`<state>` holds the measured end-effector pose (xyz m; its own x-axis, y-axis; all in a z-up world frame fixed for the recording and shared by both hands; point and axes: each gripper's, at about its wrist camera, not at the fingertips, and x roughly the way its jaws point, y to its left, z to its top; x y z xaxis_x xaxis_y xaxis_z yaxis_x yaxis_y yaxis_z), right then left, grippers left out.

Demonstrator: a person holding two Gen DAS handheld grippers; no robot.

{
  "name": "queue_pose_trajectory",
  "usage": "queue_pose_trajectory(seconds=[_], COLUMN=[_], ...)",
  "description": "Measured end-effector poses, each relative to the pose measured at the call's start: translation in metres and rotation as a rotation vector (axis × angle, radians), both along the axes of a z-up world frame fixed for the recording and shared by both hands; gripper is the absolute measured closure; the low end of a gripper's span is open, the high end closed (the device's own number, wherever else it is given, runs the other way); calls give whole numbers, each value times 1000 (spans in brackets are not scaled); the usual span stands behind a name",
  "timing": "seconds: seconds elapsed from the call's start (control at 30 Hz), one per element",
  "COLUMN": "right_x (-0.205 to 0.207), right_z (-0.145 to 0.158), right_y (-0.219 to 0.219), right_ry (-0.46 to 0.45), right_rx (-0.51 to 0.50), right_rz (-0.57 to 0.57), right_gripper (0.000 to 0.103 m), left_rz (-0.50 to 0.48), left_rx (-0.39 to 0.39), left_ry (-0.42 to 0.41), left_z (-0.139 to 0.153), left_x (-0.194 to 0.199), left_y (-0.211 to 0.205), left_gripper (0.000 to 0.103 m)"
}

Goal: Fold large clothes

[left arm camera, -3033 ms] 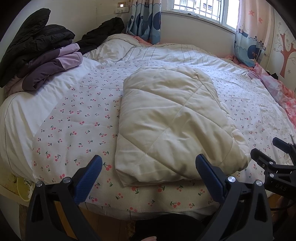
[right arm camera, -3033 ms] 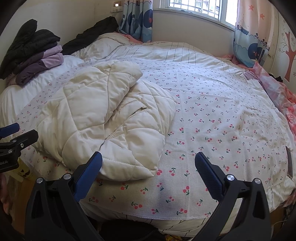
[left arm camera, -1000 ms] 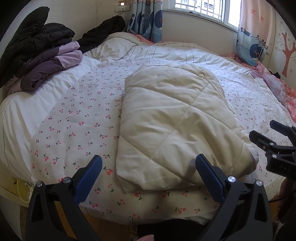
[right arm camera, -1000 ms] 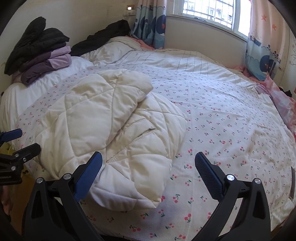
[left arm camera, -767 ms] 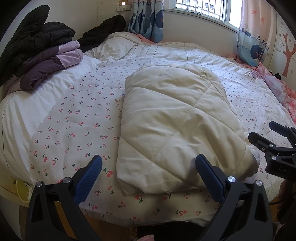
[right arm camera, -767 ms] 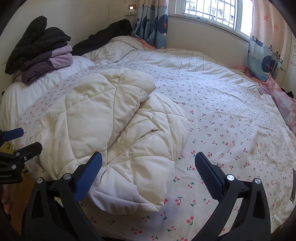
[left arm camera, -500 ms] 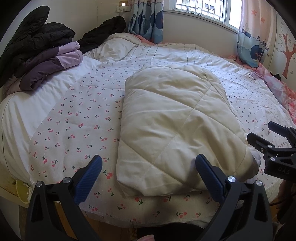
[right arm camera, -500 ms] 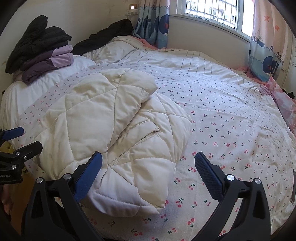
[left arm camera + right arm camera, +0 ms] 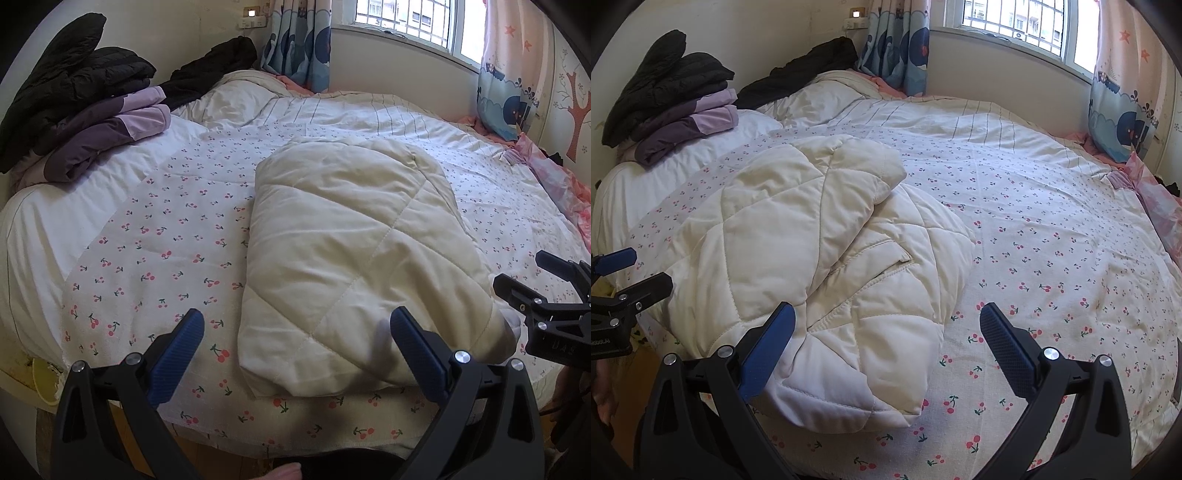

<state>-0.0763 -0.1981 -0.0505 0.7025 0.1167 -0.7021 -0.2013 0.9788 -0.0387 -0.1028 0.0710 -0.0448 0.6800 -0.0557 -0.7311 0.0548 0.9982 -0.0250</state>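
The cream quilted padded jacket [image 9: 354,258] is laid as a long folded bundle at the near edge of the bed, probably so that both tongs can reach it from the bedside. The left gripper [image 9: 295,347] is held wide open, nothing between its blue-padded fingers [image 9: 181,350]; the jacket's near left corner sits just ahead of the gap, and the right-hand finger overlaps the bundle's near hem in view, contact not clear. The right gripper [image 9: 886,343] is also spread wide and empty. In its view the jacket [image 9: 820,266] lies ahead and to the left, the rounded near end bulging against or just under the left-hand finger [image 9: 768,347]; touching cannot be confirmed. From the left wrist view the right gripper [image 9: 554,317] is seen at the jacket's right near end, just beside the fabric.

One flap is seen doubled over the body, with a stitched pocket seam exposed on the right side, so the lengthwise fold is judged done and a cross fold likely next. Both tools are placed at the near short end, one at each corner, apparently to lift that end and carry it over toward the far end.

Farther out from the grippers, the white cherry-print bedsheet [image 9: 1052,258] is spread under the jacket. Well beyond, at far left, a stack of folded black and purple coats [image 9: 85,118] is piled, seemingly finished items. A curtained window [image 9: 1015,22] is behind the bed.
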Motion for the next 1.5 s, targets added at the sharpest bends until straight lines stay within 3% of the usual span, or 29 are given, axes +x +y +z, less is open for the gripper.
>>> queue_pose_trajectory(seconds=[0.87,1.5], right_x=[-4,-5], right_z=[0,-3], right_y=[-4,-11], right_ry=[-3,4], right_rx=[3,-50], right_rz=[-16,-42], right_gripper=[6,6], left_rz=[-10,-61], left_rx=[19,21], left_ry=[-14,-61], left_z=[6,31], left_x=[-3,-13], left_y=[-4,-20], left_gripper=[6,6])
